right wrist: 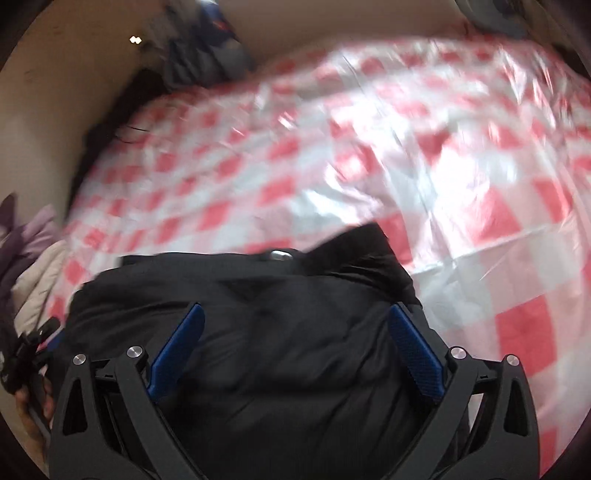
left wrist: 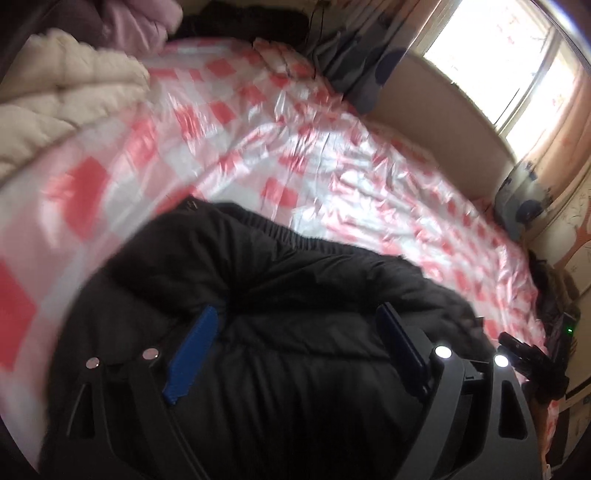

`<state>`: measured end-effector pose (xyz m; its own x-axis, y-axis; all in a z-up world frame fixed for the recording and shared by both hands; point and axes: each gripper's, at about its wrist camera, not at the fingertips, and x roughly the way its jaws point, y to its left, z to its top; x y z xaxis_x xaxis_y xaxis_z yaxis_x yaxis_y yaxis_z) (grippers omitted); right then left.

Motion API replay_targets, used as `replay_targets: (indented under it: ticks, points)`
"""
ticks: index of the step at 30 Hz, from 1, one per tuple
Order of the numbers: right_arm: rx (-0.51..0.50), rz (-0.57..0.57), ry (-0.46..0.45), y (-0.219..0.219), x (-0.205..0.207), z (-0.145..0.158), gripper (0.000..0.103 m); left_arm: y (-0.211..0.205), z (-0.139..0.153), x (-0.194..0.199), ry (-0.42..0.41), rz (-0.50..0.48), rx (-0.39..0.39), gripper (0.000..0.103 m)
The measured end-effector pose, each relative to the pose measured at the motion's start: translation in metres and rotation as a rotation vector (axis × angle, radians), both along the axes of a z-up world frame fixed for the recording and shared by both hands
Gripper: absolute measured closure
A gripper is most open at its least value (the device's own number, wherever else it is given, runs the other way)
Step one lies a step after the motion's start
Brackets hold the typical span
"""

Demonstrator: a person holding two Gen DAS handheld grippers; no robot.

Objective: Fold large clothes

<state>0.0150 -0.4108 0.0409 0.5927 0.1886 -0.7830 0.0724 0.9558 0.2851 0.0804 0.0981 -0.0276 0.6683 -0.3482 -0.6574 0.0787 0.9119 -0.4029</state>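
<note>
A black padded jacket (left wrist: pixel 288 295) lies bunched on a bed with a red-and-white checked cover (left wrist: pixel 314 147). My left gripper (left wrist: pixel 299 321) is open, its blue-padded fingers spread wide over the jacket's bulk. In the right wrist view the same black jacket (right wrist: pixel 280 332) fills the lower half, with a metal snap (right wrist: pixel 279 254) at its far edge. My right gripper (right wrist: pixel 295 317) is open too, its fingers straddling the jacket's top. Neither gripper holds fabric. The checked cover (right wrist: pixel 369 147) stretches beyond.
A cream quilted garment (left wrist: pixel 62 99) and a pink one (left wrist: pixel 136 26) lie at the bed's far left. A window (left wrist: pixel 509 62) with curtains is at the right. The other gripper (left wrist: pixel 532 362) shows at the right edge. A wall borders the bed (right wrist: pixel 55 110).
</note>
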Motion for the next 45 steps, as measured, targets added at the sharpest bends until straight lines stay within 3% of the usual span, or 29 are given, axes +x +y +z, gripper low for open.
replay_targets:
  ticks: [2, 4, 7, 8, 10, 12, 15, 17, 18, 20, 22, 24, 26, 29, 32, 35, 38, 41, 45]
  points:
    - [-0.026, 0.071, -0.081, 0.021, -0.029, 0.028, 0.007, 0.007, 0.011, -0.027, -0.058, -0.003, 0.025, 0.018]
    - [-0.071, 0.148, -0.102, 0.046, -0.051, 0.035, 0.007, 0.013, 0.011, -0.045, -0.086, 0.005, 0.056, 0.017]
    - [-0.142, 0.192, -0.016, 0.064, -0.055, -0.004, 0.007, 0.030, -0.020, -0.051, -0.030, 0.022, 0.067, 0.017]
    - [-0.109, 0.196, 0.006, 0.060, -0.053, -0.026, 0.007, 0.037, -0.037, -0.050, -0.019, 0.023, 0.070, 0.017]
    - [-0.054, 0.167, -0.003, 0.050, -0.054, -0.035, 0.007, 0.044, -0.048, -0.051, -0.016, 0.023, 0.064, 0.017]
    - [-0.052, 0.127, 0.039, 0.047, -0.054, -0.026, 0.007, 0.049, -0.040, -0.057, 0.012, 0.059, 0.050, 0.017]
    - [-0.024, 0.156, -0.048, 0.055, -0.083, 0.003, 0.007, 0.051, -0.021, -0.078, -0.028, 0.056, 0.033, 0.017]
    - [-0.059, 0.197, -0.095, 0.066, -0.106, 0.013, 0.007, 0.049, -0.019, -0.089, -0.039, 0.041, 0.081, 0.017]
    - [-0.099, 0.214, -0.060, 0.073, -0.110, 0.005, 0.007, 0.049, -0.026, -0.087, -0.008, 0.029, 0.097, 0.017]
    - [-0.147, 0.258, 0.058, 0.081, -0.104, -0.019, 0.007, 0.049, -0.044, -0.081, 0.074, 0.006, 0.116, 0.017]
    - [-0.102, 0.219, 0.062, 0.073, -0.106, -0.012, 0.007, 0.052, -0.033, -0.088, 0.067, 0.050, 0.091, 0.017]
    - [-0.040, 0.200, -0.012, 0.070, -0.107, 0.013, 0.007, 0.043, -0.007, -0.096, -0.004, 0.043, 0.037, 0.017]
    - [-0.081, 0.222, -0.064, 0.081, -0.091, 0.037, 0.007, 0.017, 0.019, -0.091, -0.082, -0.011, 0.054, 0.017]
    - [-0.119, 0.228, -0.069, 0.098, -0.047, 0.048, 0.007, -0.033, 0.037, -0.064, -0.128, -0.106, 0.057, 0.016]
    - [-0.125, 0.186, 0.000, 0.105, 0.006, 0.023, 0.007, -0.070, 0.028, -0.029, -0.099, -0.153, 0.081, 0.016]
    - [-0.143, 0.167, 0.142, 0.110, 0.048, -0.031, 0.007, -0.094, -0.006, 0.015, 0.029, -0.133, 0.099, 0.016]
    - [-0.121, 0.151, 0.182, 0.105, 0.063, -0.045, 0.007, -0.105, -0.029, 0.040, 0.086, -0.116, 0.168, 0.016]
    - [-0.112, 0.168, 0.220, 0.102, 0.059, -0.036, 0.007, -0.102, -0.025, 0.035, 0.114, -0.122, 0.158, 0.016]
    - [-0.048, 0.230, 0.095, 0.100, -0.015, 0.015, 0.007, -0.060, 0.004, -0.008, 0.067, -0.109, 0.040, 0.016]
